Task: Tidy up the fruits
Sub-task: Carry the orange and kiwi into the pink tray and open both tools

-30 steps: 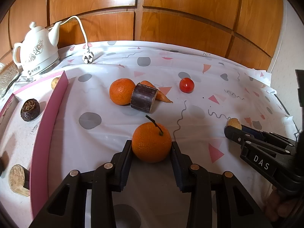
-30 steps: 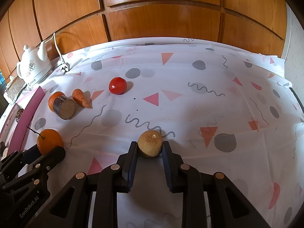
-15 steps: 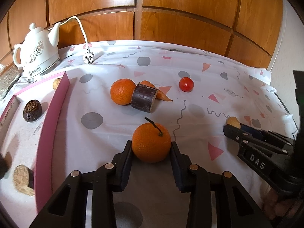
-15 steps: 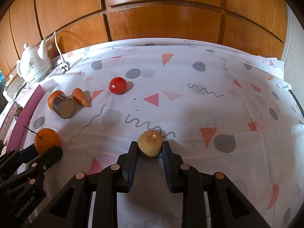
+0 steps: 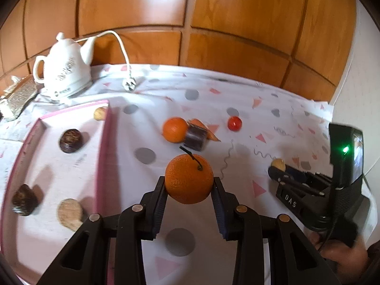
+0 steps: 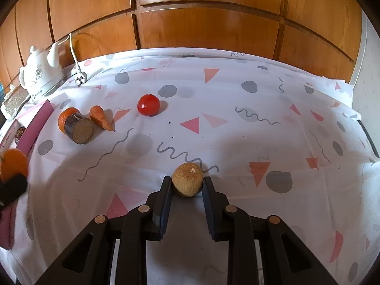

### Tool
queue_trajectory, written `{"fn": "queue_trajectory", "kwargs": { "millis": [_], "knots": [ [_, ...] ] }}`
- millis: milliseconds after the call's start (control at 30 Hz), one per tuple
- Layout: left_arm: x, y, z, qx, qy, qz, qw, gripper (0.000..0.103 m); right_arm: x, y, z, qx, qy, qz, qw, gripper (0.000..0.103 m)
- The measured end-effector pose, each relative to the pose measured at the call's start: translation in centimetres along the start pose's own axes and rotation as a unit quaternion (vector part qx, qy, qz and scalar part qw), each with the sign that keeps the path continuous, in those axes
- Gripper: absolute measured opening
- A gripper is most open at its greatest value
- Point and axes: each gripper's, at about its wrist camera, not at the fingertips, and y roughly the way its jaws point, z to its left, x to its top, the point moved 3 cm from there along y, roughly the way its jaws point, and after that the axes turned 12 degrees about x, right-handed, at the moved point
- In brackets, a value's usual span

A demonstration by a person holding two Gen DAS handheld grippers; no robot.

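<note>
My left gripper (image 5: 189, 187) is shut on an orange with a stem (image 5: 189, 182) and holds it above the cloth, right of the pink tray (image 5: 104, 147). It shows at the left edge of the right wrist view (image 6: 13, 163). My right gripper (image 6: 187, 185) is shut on a small tan round fruit (image 6: 187, 179) low over the table; it shows in the left wrist view (image 5: 278, 165). A second orange (image 5: 175, 129), a dark cut cylinder (image 5: 196, 137), a carrot (image 6: 101, 117) and a red tomato (image 6: 148, 104) lie on the cloth.
The pink tray holds dark round fruits (image 5: 70, 140), a tan slice (image 5: 70, 213) and a small tan fruit (image 5: 100, 113). A white kettle (image 5: 64, 71) with cord and plug (image 5: 129, 86) stands at the back left. Wood panelling runs behind the table.
My left gripper has lifted the stemmed orange off the cloth and shifted toward the tray. My right gripper holds the tan fruit in the same place.
</note>
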Motion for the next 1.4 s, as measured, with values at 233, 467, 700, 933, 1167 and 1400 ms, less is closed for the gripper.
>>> {"fn": "queue_trajectory", "kwargs": {
  "millis": [233, 467, 700, 933, 1167, 1400],
  "knots": [
    [0.0, -1.4, 2.7, 0.022, -0.017, -0.010, 0.9996, 0.037, 0.1, -0.1, 0.9, -0.018, -0.019, 0.006, 1.000, 0.025],
    [-0.2, -1.7, 5.9, 0.043, -0.046, -0.009, 0.9980, 0.037, 0.5, -1.1, 4.4, 0.034, -0.029, 0.000, 0.999, 0.025],
    [-0.3, -2.1, 9.4, 0.072, -0.076, -0.014, 0.9944, 0.037, 2.3, -2.3, 11.0, 0.132, -0.065, -0.009, 0.989, 0.025],
    [-1.4, -2.5, 13.7, 0.109, -0.106, -0.013, 0.9882, 0.038, 3.2, -1.9, 17.6, 0.208, -0.090, 0.012, 0.974, 0.025],
    [-3.3, -2.0, 17.4, 0.141, -0.137, 0.008, 0.9804, 0.038, 3.1, -0.9, 23.2, 0.248, -0.121, 0.032, 0.961, 0.025],
    [-3.4, -2.2, 18.4, 0.156, -0.154, 0.008, 0.9758, 0.040, 2.9, 0.2, 25.9, 0.265, -0.140, 0.050, 0.953, 0.026]
  ]
}}
